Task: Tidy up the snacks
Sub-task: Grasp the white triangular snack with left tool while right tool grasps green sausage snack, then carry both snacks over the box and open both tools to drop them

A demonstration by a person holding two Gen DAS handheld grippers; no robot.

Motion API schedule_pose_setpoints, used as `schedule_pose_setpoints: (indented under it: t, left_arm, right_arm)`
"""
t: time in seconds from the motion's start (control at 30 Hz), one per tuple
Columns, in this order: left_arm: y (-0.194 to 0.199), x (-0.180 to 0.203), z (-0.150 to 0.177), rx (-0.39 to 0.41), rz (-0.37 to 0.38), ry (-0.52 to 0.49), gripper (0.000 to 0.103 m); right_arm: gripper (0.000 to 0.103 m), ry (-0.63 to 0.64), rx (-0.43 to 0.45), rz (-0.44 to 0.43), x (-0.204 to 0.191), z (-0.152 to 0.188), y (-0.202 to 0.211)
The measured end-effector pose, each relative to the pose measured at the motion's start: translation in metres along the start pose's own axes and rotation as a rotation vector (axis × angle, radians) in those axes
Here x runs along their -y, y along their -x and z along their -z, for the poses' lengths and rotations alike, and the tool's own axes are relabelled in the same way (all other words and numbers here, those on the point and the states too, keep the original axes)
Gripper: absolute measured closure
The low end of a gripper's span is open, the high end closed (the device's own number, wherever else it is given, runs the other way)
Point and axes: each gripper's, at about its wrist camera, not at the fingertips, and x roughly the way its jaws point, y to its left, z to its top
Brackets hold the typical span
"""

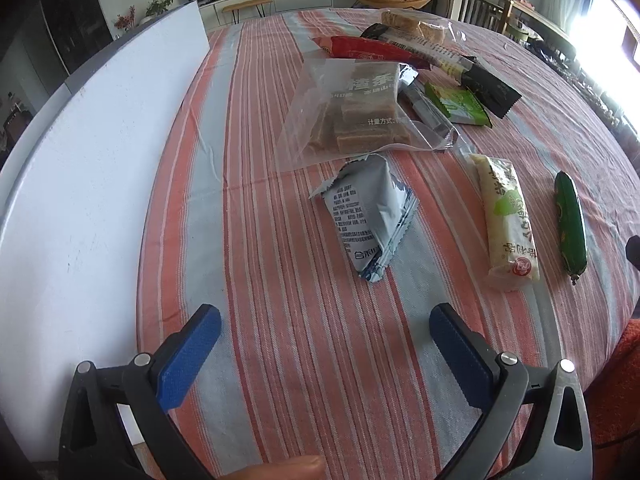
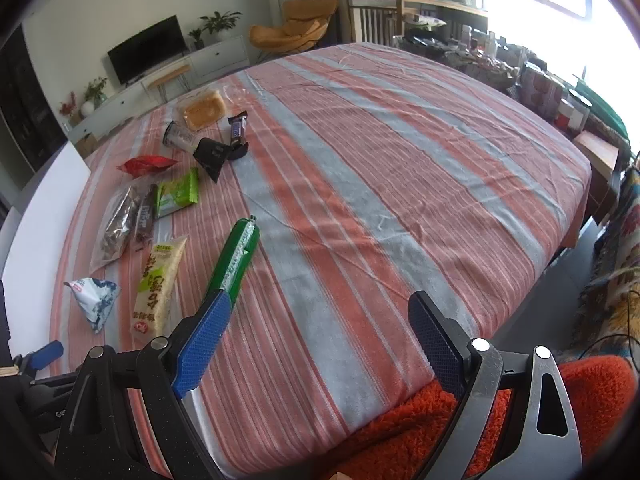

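Observation:
Several snacks lie on the striped tablecloth (image 1: 280, 340). A grey-white crinkled packet (image 1: 368, 216) lies just ahead of my open, empty left gripper (image 1: 324, 328). Behind it is a clear bag of brown bars (image 1: 356, 116). To the right lie a cream tube pack (image 1: 506, 216) and a green sausage stick (image 1: 570, 224). Further back are green (image 1: 460, 104), black (image 1: 490, 90) and red (image 1: 372, 50) packets. My right gripper (image 2: 320, 312) is open and empty, its left finger beside the green stick (image 2: 236, 256). The cream pack (image 2: 158, 288) and grey packet (image 2: 94, 298) lie left of it.
A white board (image 1: 88, 168) lies along the table's left edge. The right side of the cloth (image 2: 420, 168) is bare. An orange fuzzy fabric (image 2: 440, 420) is at the near edge. Cluttered goods (image 2: 540, 88) and chairs stand beyond the far right edge.

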Motion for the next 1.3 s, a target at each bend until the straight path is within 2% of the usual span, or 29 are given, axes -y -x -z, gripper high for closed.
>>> schedule_pose_setpoints:
  t: [0.07,0.2,0.3,0.33,0.4,0.53,0.57,0.6,0.63,0.67,0.7,0.83,0.9,1.0,1.07,1.1,1.17,1.2,1.3]
  left_arm:
    - [0.001,-0.003,0.003,0.022,-0.005,0.009,0.0]
    - [0.001,-0.003,0.005,0.06,0.021,-0.039,0.0]
    - [0.001,-0.008,-0.004,-0.018,0.028,-0.033,0.0]
    - [0.004,-0.01,-0.007,-0.016,0.044,-0.021,0.0]
    - [0.01,-0.009,-0.017,0.025,0.079,-0.036,0.0]
    - [0.007,0.002,-0.037,0.054,0.111,-0.065,0.001]
    - [0.002,0.005,-0.04,0.052,0.112,-0.069,0.008]
    - [-0.002,0.008,-0.043,0.05,0.114,-0.075,0.027]
    - [-0.006,0.011,-0.045,0.048,0.121,-0.084,0.039]
    - [-0.009,0.014,-0.045,0.045,0.127,-0.091,0.061]
    - [-0.008,0.015,-0.044,0.074,0.111,-0.101,0.069]
    - [0.0,0.01,-0.036,0.124,0.161,-0.087,0.073]
    - [0.007,0.005,-0.033,0.152,0.169,-0.077,0.074]
    - [0.018,-0.005,-0.034,0.184,0.187,-0.052,0.074]
    - [0.026,-0.01,-0.034,0.201,0.191,-0.047,0.074]
    - [0.03,-0.012,-0.034,0.212,0.189,-0.047,0.074]
    - [0.039,-0.014,-0.033,0.232,0.19,-0.047,0.074]
    - [0.043,-0.016,-0.032,0.24,0.194,-0.044,0.074]
    - [0.055,-0.019,-0.03,0.258,0.216,-0.03,0.074]
  right_arm:
    - [0.011,-0.008,-0.004,-0.003,0.002,0.001,-0.001]
    - [0.011,-0.005,-0.012,-0.002,0.001,0.001,-0.003]
    - [0.011,0.003,-0.005,-0.001,-0.001,0.001,-0.002]
    - [0.011,0.005,-0.003,-0.001,-0.002,0.001,-0.001]
    - [0.011,0.005,0.001,-0.002,-0.001,0.002,0.0]
    - [0.011,-0.003,-0.004,-0.007,0.0,0.001,-0.002]
    - [0.011,-0.007,-0.007,-0.014,0.001,0.001,-0.002]
    - [0.011,-0.015,-0.01,-0.028,0.003,0.001,-0.003]
    - [0.011,-0.03,-0.015,-0.047,0.006,0.0,-0.003]
    - [0.011,-0.052,-0.02,-0.071,0.01,0.0,-0.004]
    - [0.011,-0.078,-0.026,-0.1,0.016,-0.001,-0.005]
    - [0.011,-0.123,-0.073,-0.191,0.018,-0.008,-0.015]
    - [0.012,-0.069,-0.103,-0.215,0.001,-0.016,-0.024]
    - [0.016,0.018,-0.194,-0.193,-0.032,-0.025,-0.052]
    - [0.029,0.056,-0.217,-0.148,-0.05,-0.028,-0.063]
    - [0.043,0.093,-0.205,-0.125,-0.059,-0.029,-0.065]
    - [0.061,0.152,-0.207,-0.081,-0.073,-0.028,-0.068]
    - [0.074,0.178,-0.207,-0.053,-0.077,-0.028,-0.069]
    - [0.08,0.218,-0.201,-0.044,-0.078,-0.025,-0.068]
